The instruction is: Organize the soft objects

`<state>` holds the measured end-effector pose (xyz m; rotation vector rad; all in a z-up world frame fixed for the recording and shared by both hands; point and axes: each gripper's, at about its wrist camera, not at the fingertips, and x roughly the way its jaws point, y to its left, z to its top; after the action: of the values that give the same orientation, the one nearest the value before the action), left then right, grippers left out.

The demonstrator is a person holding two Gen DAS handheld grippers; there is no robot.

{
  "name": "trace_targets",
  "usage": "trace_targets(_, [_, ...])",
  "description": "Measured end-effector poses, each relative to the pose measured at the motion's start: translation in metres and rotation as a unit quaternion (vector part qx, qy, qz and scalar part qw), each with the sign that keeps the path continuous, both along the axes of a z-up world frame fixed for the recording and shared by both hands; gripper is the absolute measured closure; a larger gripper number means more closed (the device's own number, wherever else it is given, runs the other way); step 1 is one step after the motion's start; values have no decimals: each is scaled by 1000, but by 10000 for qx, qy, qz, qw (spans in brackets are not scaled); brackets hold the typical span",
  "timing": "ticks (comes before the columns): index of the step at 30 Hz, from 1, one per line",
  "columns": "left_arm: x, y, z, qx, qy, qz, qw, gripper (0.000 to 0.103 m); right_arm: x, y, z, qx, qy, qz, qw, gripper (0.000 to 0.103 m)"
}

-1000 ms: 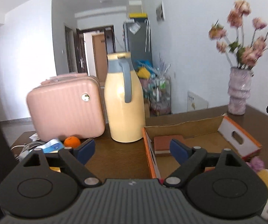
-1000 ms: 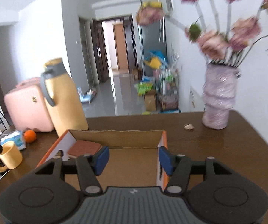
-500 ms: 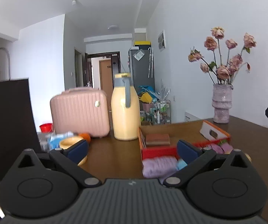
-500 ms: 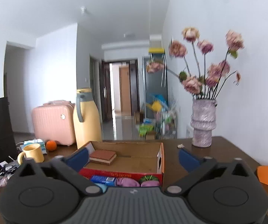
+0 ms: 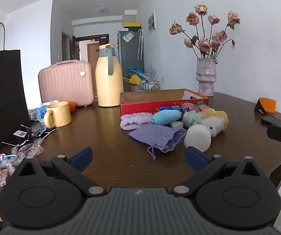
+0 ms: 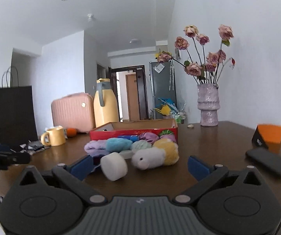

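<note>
Soft toys (image 5: 179, 121) heap before the box (image 5: 160, 102); I hold both grippers (image 5: 138, 156) (image 6: 140, 165) spread, empty, ready to pick.

I see a bright room with plain white walls (image 5: 257, 29) and a white ceiling (image 6: 101, 19). A dark wooden table (image 5: 105, 137) fills the foreground. Behind it, a hallway leads to a brown door (image 5: 92, 52) in a dark frame. A tall grey fridge (image 5: 130, 58) stands beside the right-hand wall.
</note>
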<state>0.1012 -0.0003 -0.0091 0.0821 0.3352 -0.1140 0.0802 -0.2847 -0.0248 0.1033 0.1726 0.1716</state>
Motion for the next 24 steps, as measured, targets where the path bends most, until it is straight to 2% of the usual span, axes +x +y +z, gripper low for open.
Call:
trace_targets(6, [18, -1, -5, 13, 116, 30, 9999, 0, 13, 4, 3, -335, -24, 71, 9994, 0])
trace_targets(9, [37, 3, -13, 115, 307, 314, 9990, 0, 20, 8, 4, 0, 158, 626, 9979, 0])
trace_targets(12, [62, 18, -17, 147, 434, 705, 9965, 0, 41, 31, 0, 242, 609, 1273, 9897, 12])
trace_targets(13, [68, 23, -17, 134, 481, 803, 9955, 0, 52, 44, -4, 254, 802, 1444, 9859, 20])
trace_targets(14, [77, 30, -17, 136, 537, 920, 9942, 0, 63, 55, -7, 271, 982, 1523, 9831, 28])
trace_targets(16, [89, 43, -16, 177, 576, 1068, 9925, 0, 90, 77, -13, 370, 1358, 1685, 9756, 37])
trace_targets(19, [104, 60, -14, 260, 600, 1314, 9892, 0, 129, 105, -17, 609, 1684, 1612, 9705, 38])
trace_targets(24, [120, 74, -17, -9, 744, 1474, 9863, 0, 183, 127, -31, 966, 2297, 886, 9644, 35])
